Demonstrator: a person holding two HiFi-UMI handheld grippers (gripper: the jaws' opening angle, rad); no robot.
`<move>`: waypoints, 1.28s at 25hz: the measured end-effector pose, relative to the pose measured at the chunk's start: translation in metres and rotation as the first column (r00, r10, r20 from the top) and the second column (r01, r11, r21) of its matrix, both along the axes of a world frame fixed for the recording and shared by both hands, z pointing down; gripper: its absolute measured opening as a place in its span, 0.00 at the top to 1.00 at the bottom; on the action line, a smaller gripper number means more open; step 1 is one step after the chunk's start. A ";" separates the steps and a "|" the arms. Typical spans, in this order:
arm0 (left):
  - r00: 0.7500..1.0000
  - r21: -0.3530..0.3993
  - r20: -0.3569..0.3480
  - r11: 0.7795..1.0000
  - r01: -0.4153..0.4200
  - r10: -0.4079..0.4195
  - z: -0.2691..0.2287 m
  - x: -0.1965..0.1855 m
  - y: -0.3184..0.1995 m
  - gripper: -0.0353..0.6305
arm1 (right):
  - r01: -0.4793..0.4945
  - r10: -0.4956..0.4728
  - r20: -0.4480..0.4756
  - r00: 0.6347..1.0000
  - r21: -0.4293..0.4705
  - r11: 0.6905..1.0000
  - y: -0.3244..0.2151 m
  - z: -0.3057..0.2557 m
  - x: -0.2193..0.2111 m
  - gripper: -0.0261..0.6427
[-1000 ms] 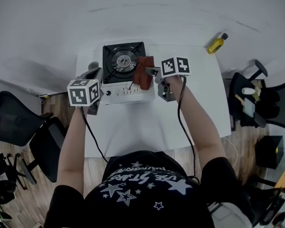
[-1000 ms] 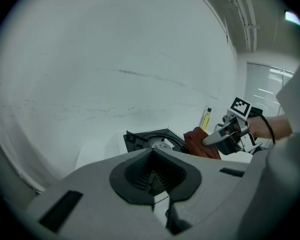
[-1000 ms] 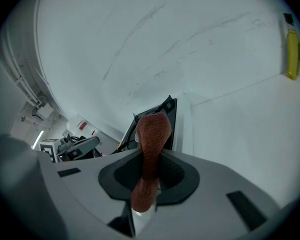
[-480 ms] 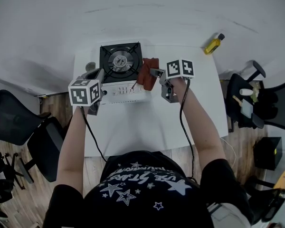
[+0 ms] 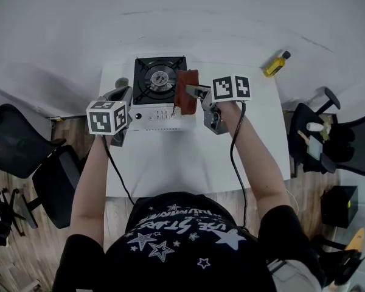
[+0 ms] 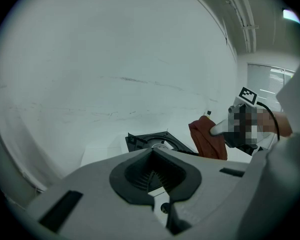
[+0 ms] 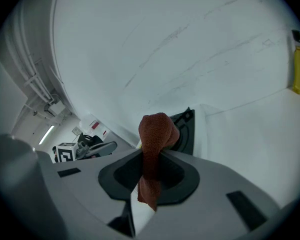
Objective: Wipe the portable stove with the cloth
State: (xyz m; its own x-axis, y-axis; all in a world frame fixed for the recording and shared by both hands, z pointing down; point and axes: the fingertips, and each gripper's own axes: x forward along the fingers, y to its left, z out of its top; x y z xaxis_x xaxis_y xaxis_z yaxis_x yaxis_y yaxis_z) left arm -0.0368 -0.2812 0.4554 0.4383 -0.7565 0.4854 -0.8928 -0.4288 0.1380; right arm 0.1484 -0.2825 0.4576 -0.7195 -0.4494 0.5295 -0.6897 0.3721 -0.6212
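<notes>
Left tool [image 5: 123,94] and right tool [image 5: 193,91]: same build, light grey moulded plastic shells, smooth and rounded. On each sits a white cube with black square markers: left cube [image 5: 107,117], right cube [image 5: 232,88]. The jaw liners are dark grey rubber pads [image 6: 140,178], ribbed on the inner faces. There's one small round screw [image 6: 163,207] in the seam below the left liners. Dark rectangular slots [image 6: 57,210] are recessed in the shell, and the right shell has them too [image 7: 245,209]. A thin black cable comes off each tool: left cable [image 5: 111,166], right cable [image 5: 232,154]. I'm wearing a black T-shirt [image 5: 182,248] with white stars and white lettering, and short black sleeves [image 5: 79,260].
</notes>
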 end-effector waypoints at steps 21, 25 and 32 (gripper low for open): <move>0.987 -0.055 -0.008 0.986 0.157 -0.158 0.027 -0.120 0.042 0.94 | 0.308 -0.307 0.030 0.951 -0.104 0.946 0.062 0.050 -0.217 0.86; 0.989 -0.078 -0.013 0.986 0.148 -0.150 0.038 -0.119 0.048 0.94 | 0.268 -0.272 -0.013 0.962 -0.141 0.953 0.061 0.074 -0.198 0.86; 0.995 -0.098 -0.006 0.990 0.099 -0.100 0.050 -0.094 0.049 0.94 | 0.206 -0.214 -0.031 0.976 -0.152 0.967 0.063 0.083 -0.157 0.86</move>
